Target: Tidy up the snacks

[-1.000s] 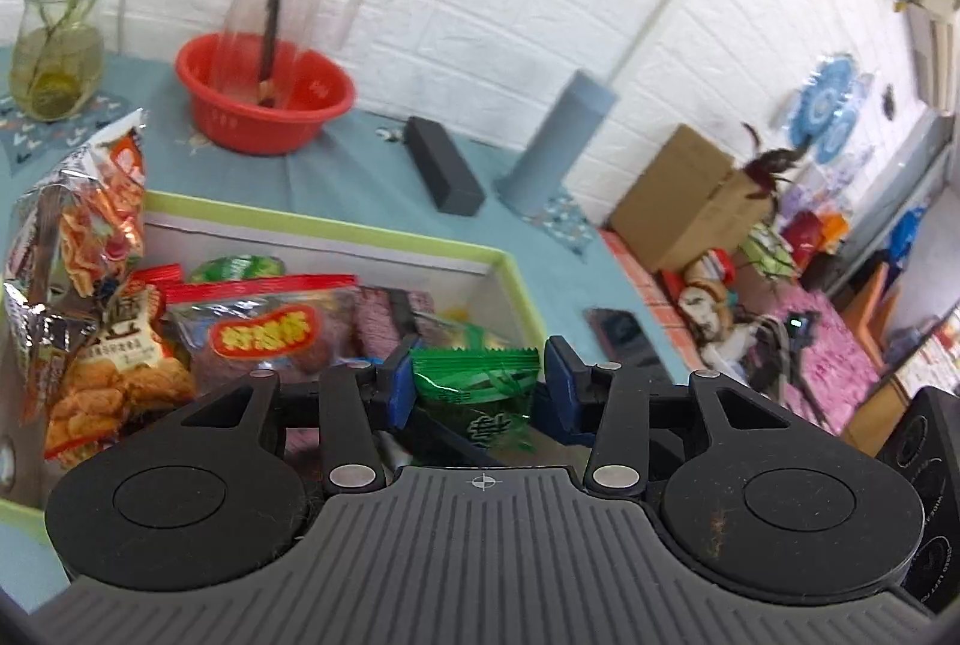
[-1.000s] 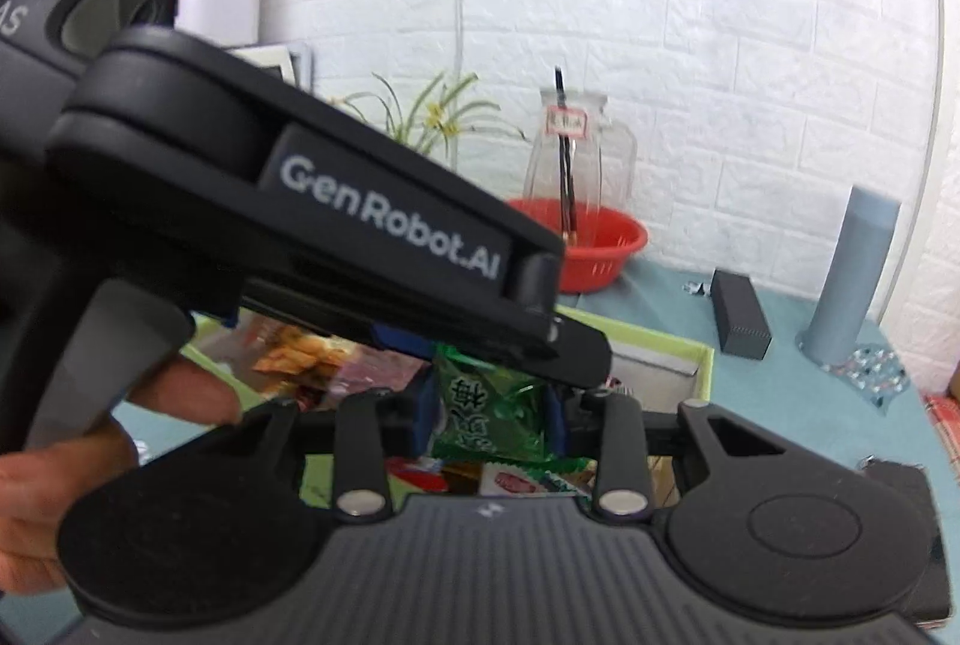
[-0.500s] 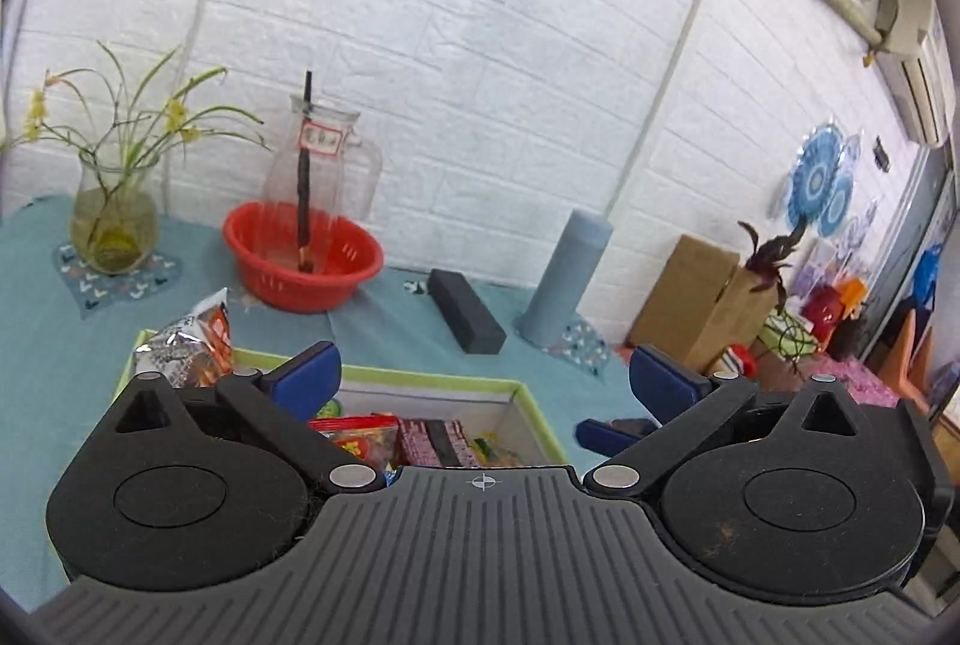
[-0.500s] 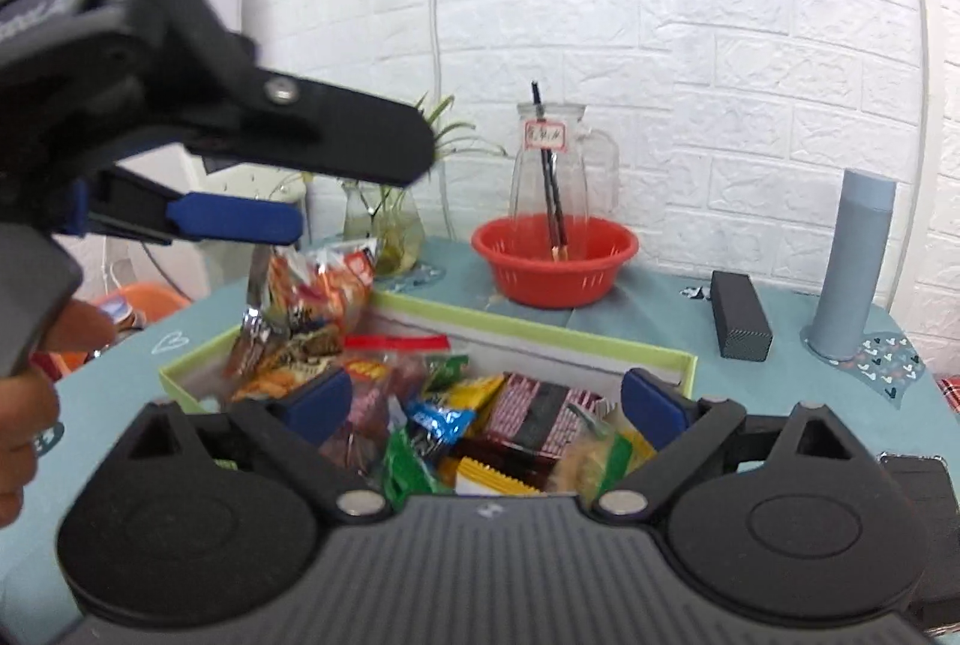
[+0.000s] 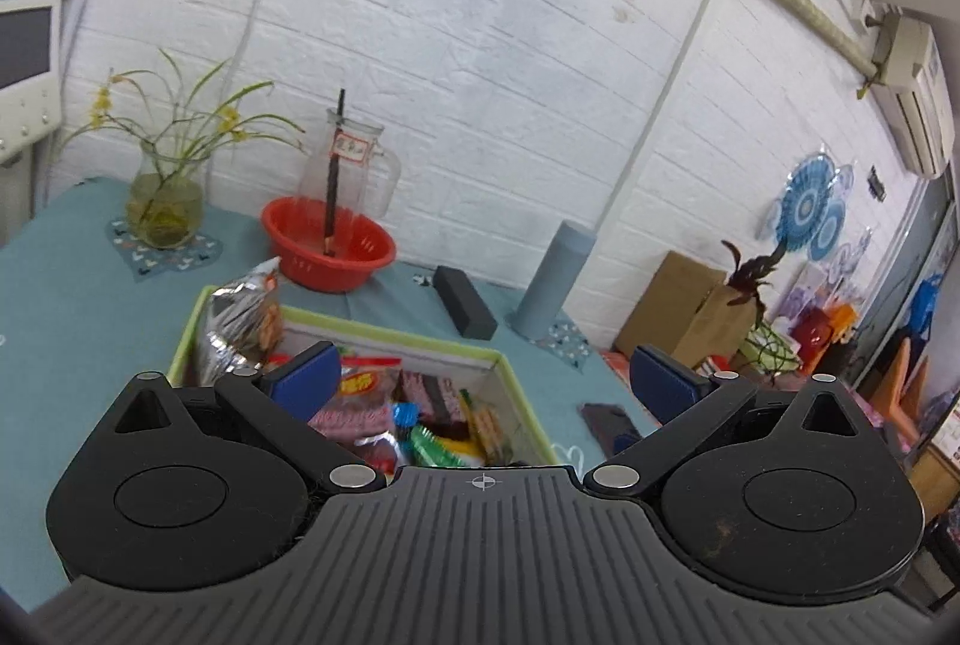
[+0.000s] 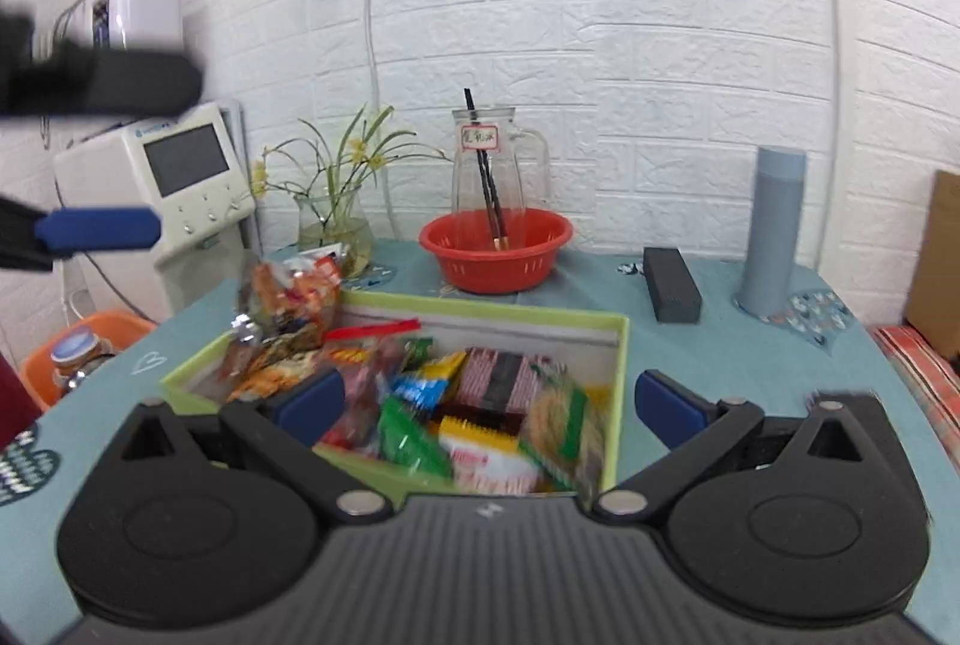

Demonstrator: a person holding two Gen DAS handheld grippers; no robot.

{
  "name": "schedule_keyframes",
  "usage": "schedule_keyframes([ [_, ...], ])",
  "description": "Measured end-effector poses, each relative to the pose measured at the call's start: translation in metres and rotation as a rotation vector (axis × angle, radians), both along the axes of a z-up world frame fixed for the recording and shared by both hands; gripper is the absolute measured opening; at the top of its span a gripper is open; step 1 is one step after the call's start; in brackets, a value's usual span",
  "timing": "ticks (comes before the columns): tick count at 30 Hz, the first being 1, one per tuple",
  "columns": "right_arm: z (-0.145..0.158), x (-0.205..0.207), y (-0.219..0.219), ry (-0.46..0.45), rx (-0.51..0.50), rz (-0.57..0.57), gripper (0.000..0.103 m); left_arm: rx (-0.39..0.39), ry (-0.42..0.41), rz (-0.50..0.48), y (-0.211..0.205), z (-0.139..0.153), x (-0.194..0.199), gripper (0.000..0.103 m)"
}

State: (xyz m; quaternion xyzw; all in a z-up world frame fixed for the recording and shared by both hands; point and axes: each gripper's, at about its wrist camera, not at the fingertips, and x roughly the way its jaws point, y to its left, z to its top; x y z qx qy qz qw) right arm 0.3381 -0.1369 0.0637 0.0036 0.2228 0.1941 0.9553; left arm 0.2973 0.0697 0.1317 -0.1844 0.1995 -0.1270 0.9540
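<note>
Currently both my tongs are spread wide with nothing between the blue pads. My left gripper (image 5: 486, 375) hangs above the near end of the snack box (image 5: 521, 393), touching nothing; my right gripper (image 6: 489, 396) likewise hovers over the same box (image 6: 621, 339), empty. My left gripper also shows at the left edge of the right wrist view, blurred.

Box: rectangular, stiff card, lime-green rim, pale inner walls, resting on the teal tablecloth (image 5: 78, 321). Its long axis runs away from me toward the red plastic colander (image 6: 495, 249).

Contents: crinkly foil and film packets (image 6: 420, 405), heaped loosely, lying at mixed angles. One big silvery chip bag (image 5: 240, 327) stands upright at the far left corner.
</note>
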Motion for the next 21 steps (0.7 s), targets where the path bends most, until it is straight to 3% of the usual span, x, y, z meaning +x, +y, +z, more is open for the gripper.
schedule_keyframes([
  [4,-0.003,-0.086,-0.031,0.001,0.103,-0.155,0.103,-0.004,0.037,0.064,-0.002,-0.026,-0.073,0.092],
  [8,-0.031,-0.176,-0.042,0.045,0.139,-0.296,0.103,0.032,0.08,0.113,-0.011,-0.073,-0.142,0.092],
  [12,-0.048,-0.239,-0.027,0.012,0.044,-0.265,0.103,0.153,0.075,0.133,-0.024,-0.102,-0.198,0.092],
  [17,-0.071,-0.313,-0.022,-0.034,-0.028,-0.309,0.103,0.219,0.033,0.113,-0.036,-0.125,-0.255,0.092],
  [19,-0.078,-0.324,-0.024,-0.071,-0.032,-0.305,0.103,0.21,0.039,0.132,-0.037,-0.135,-0.269,0.092],
  [21,-0.088,-0.318,-0.022,-0.04,-0.074,-0.364,0.103,0.201,0.092,0.131,-0.036,-0.144,-0.275,0.092],
])
